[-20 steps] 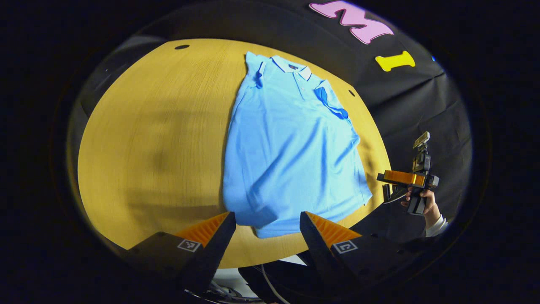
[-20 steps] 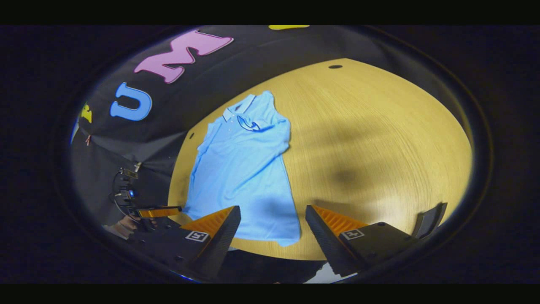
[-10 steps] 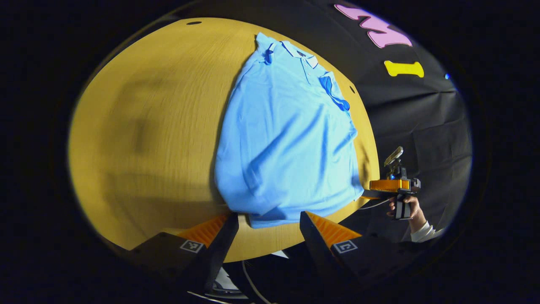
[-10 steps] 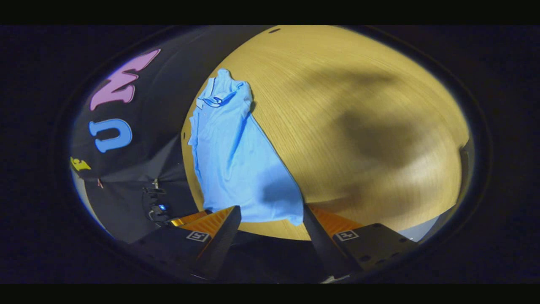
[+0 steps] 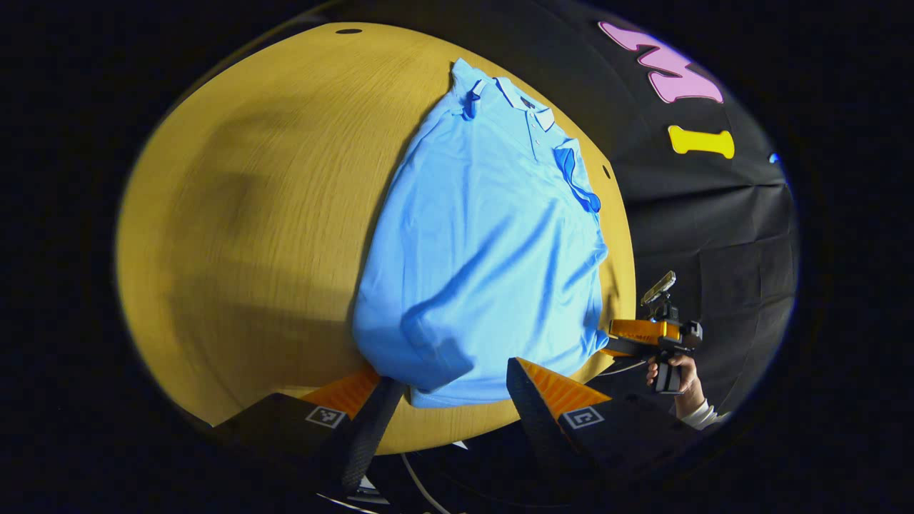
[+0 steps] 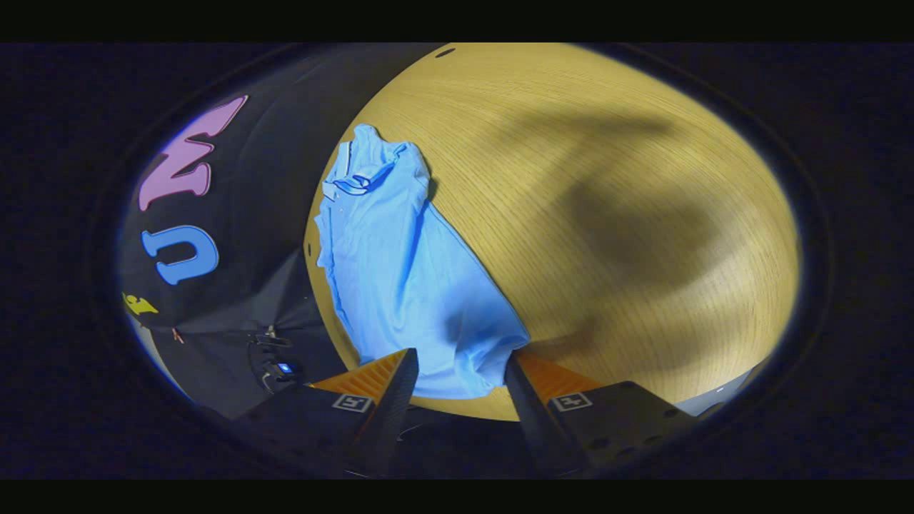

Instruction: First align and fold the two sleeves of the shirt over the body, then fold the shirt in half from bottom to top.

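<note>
In the left gripper view, the shirt (image 5: 485, 250) lies on the table (image 5: 243, 235) by its right edge, collar far, hem at the near edge. The left gripper (image 5: 446, 392) stands parted at the hem's left corner, holding nothing.

In the right gripper view, the right gripper (image 6: 457, 382) is likewise apart, empty, at the hem's right corner (image 6: 510, 343).

A staged recording booth, not a lived-in room. Shown by black cloth (image 5: 714, 235) hung in creases as the wall right behind a bare wood-grain table (image 5: 250, 214) with small dark holes in its top, by hard lighting that throws big shadows across the wood, and by loose cable (image 5: 421, 485) trailing below the table's near edge. Also a hand (image 5: 671, 371) beside the table, gripping a handheld device with a camera mounted on it.
</note>
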`<state>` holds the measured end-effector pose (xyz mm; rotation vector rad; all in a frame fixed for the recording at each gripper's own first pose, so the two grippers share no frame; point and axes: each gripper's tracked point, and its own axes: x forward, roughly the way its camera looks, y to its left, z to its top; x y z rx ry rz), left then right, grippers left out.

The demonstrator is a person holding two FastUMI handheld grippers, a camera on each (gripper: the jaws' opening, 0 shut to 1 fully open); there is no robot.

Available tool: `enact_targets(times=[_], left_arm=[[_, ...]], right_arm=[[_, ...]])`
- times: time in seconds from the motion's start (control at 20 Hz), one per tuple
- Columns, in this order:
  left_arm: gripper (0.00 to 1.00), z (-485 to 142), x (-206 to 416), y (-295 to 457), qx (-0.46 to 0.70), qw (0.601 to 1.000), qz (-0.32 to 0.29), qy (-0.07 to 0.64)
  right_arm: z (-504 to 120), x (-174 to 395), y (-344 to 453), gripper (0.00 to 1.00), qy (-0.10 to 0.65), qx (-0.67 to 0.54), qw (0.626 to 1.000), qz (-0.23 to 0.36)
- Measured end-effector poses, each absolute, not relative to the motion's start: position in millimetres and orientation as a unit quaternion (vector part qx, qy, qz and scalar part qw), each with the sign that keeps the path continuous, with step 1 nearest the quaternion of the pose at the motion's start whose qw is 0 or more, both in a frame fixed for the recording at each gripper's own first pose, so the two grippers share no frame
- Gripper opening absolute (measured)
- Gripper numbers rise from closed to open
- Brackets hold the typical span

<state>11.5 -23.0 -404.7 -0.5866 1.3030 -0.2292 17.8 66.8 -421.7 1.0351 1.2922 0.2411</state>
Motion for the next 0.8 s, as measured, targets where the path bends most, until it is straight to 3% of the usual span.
enact_targets(times=[0.05,0.15,0.25,0.3,0.35,0.4,0.5,0.8], left_arm=[[0.94,-405.2,14.6,-23.5,-0.267,0.751,-0.102,0.595],[0.91,-412.6,15.4,-20.6,-0.247,0.761,-0.092,0.593],[0.65,-422.3,14.4,-16.4,-0.213,0.773,-0.089,0.591],[0.45,-425.9,15.0,-13.8,-0.196,0.780,-0.090,0.587],[0.26,-423.7,18.1,-17.0,-0.195,0.787,-0.100,0.577],[0.13,-419.9,16.9,-18.9,-0.193,0.790,-0.105,0.572],[0.06,-422.5,18.8,-19.6,-0.174,0.796,-0.109,0.569],[0.06,-382.4,45.2,-22.6,-0.109,0.843,-0.139,0.509]], right_arm=[[-420.2,18.3,70.0,0.65,0.576,0.457,0.668,0.112],[-429.6,14.2,74.4,0.61,0.586,0.428,0.679,0.112],[-430.7,16.2,76.2,0.25,0.585,0.416,0.687,0.117],[-436.9,13.8,74.3,0.29,0.585,0.402,0.695,0.112],[-434.1,17.5,69.0,0.23,0.584,0.403,0.696,0.111],[-435.1,17.0,72.7,0.17,0.582,0.404,0.697,0.112],[-433.0,17.1,73.3,0.05,0.578,0.394,0.704,0.123],[-398.4,44.5,81.6,0.00,0.517,0.360,0.753,0.191]])
